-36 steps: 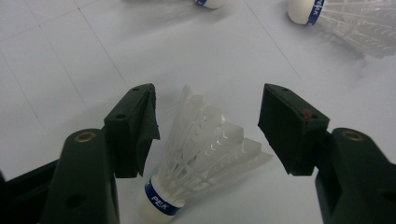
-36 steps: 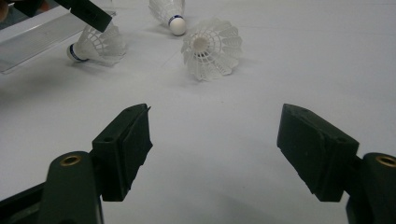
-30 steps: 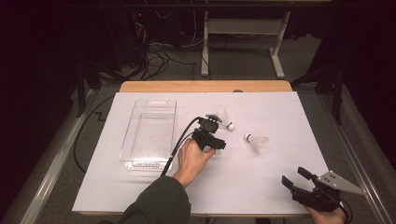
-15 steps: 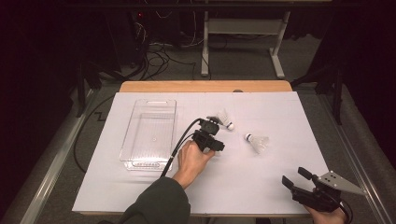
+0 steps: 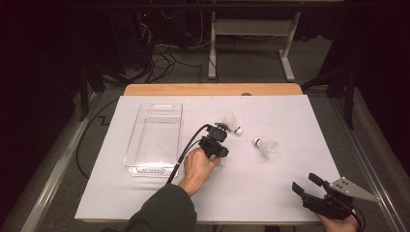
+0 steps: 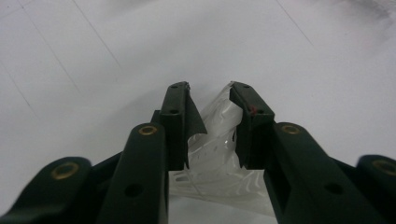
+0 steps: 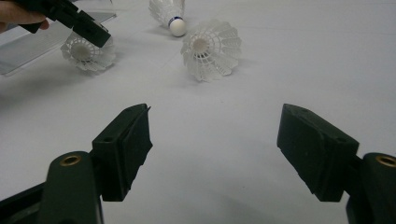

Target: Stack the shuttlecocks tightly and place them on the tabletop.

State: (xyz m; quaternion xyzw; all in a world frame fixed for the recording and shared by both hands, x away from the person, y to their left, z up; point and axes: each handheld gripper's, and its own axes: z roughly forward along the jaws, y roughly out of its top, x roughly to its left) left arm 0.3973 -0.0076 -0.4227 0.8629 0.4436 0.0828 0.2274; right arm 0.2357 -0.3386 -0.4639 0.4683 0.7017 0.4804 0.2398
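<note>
Left hand-held gripper (image 5: 220,155) beside empty clear bin (image 5: 155,137)

3 white shuttlecocks are seen on the white table cover (image 5: 270,193). 1 shuttlecock (image 6: 212,154), with a translucent netted plastic skirt, is caught by that skirt between the 2 black pads of the left gripper (image 6: 212,100); in the right gripper view the same shuttlecock (image 7: 88,52) is seen lying on its side on the cover, its open skirt turned towards that camera. A 2nd shuttlecock (image 5: 266,147) is laid on its side well to the right, its cork pointing left. A 3rd, blue-banded shuttlecock (image 5: 232,123) is laid just beyond the left gripper.
</note>
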